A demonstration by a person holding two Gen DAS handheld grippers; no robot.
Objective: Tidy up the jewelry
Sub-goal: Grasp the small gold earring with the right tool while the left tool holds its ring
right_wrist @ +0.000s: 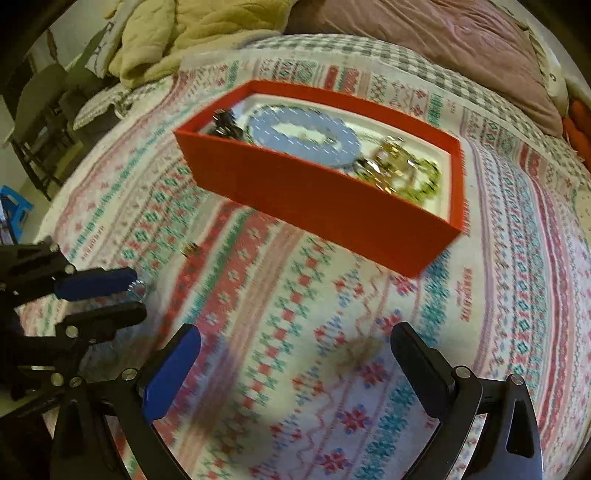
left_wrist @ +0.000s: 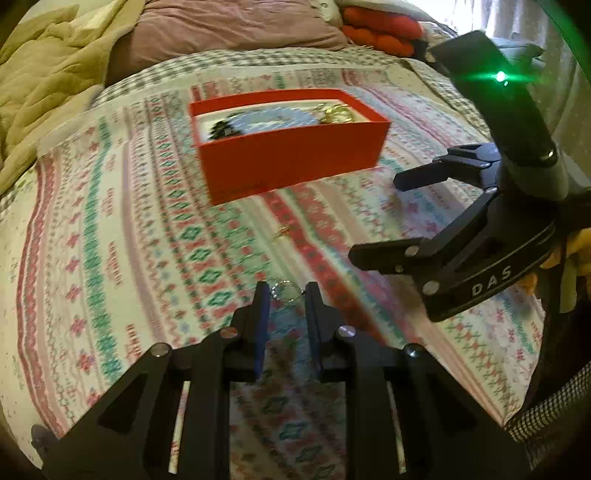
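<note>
A small silver ring (left_wrist: 287, 291) sits between the fingertips of the left gripper (left_wrist: 284, 295), whose jaws stand narrow and pinch it at the very tips. The ring is held above the blanket (left_wrist: 110, 258), on the near side of the red box (left_wrist: 291, 155) and well apart from it. In the right wrist view the same ring (right_wrist: 137, 287) shows at the end of the left gripper (right_wrist: 135, 291), to the left of the box (right_wrist: 321, 206). The box is open on top and lies on the blanket. Inside it there are a pale blue round piece (right_wrist: 303, 138), a dark item (right_wrist: 225, 122) at its left end, and gold and green jewelry (right_wrist: 399, 170) at its right end. A small gold piece (right_wrist: 190, 249) lies on the blanket between the box and the ring. The right gripper (right_wrist: 295, 358) hangs over the blanket on the near side of the box, its jaws wide apart with nothing between them. Behind the box there are a mauve pillow (left_wrist: 229, 26) and a yellow-green quilt (left_wrist: 48, 66).
</note>
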